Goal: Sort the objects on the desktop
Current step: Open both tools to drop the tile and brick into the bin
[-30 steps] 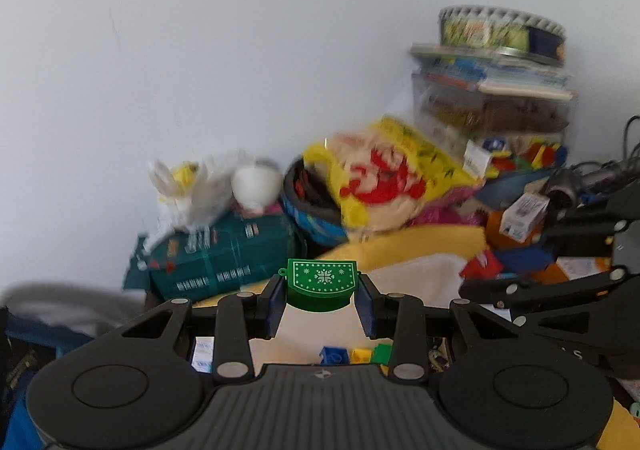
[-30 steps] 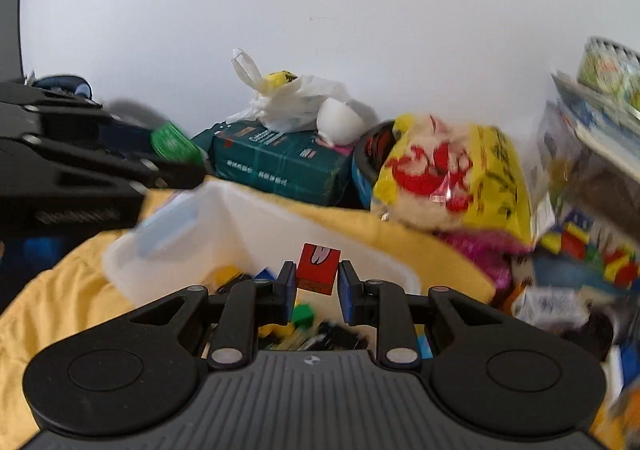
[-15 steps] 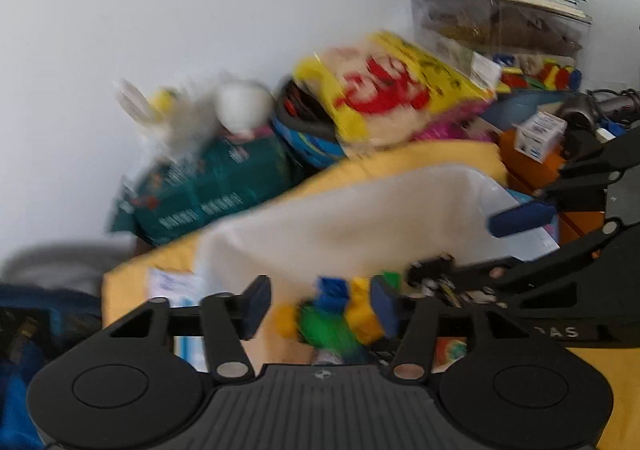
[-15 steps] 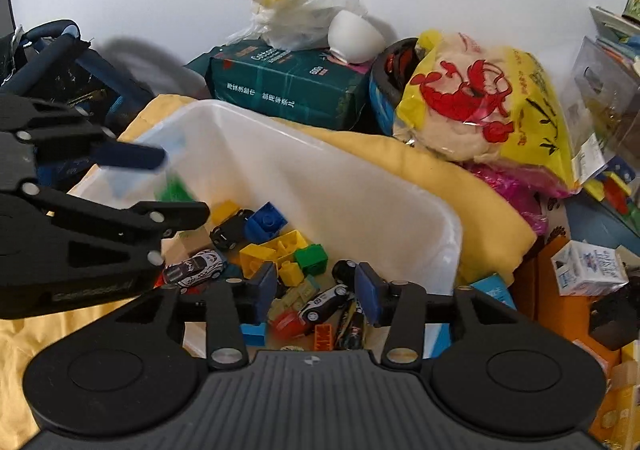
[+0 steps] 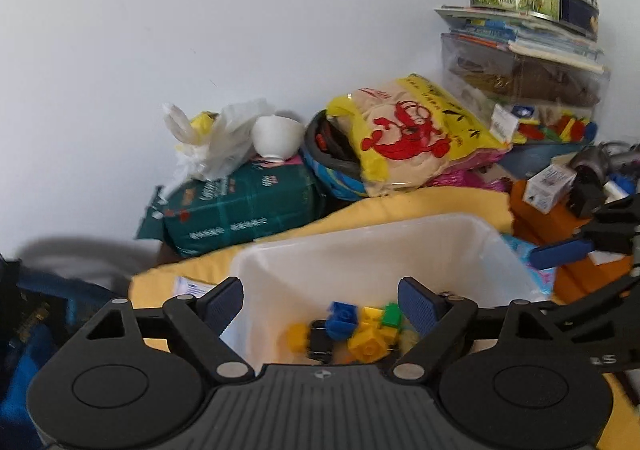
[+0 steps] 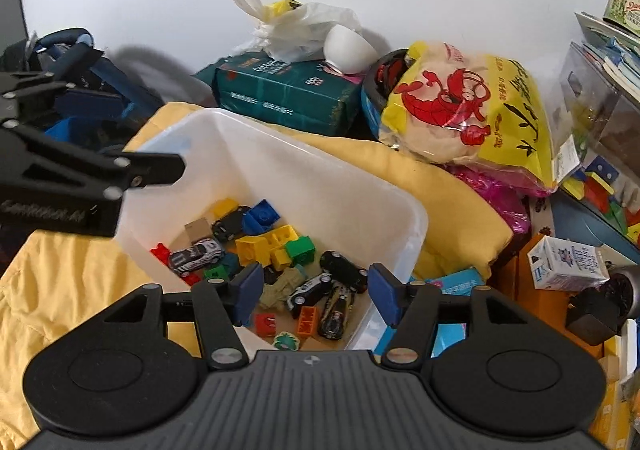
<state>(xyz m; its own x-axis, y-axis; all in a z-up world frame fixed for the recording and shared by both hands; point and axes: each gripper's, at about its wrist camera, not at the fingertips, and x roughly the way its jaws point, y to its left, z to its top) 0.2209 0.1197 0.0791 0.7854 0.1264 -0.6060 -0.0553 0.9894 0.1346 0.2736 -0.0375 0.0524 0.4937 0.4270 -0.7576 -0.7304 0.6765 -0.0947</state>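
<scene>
— Over the white plastic bin [image 6: 224, 154], what are your tongs doing?

— Both point downward over it. My left tongs [image 5: 320, 302] and right tongs [image 6: 316, 292] are opening wide, nothing between their pads.

— And the toys?

— Building bricks [image 6: 262, 244] and toy cars [image 6: 196, 256] lie loose on the bin's floor. I judge them light, stiff and smooth; I'd pinch a brick across its flat sides and a car across its doors, since rounded roofs could slip.
</scene>
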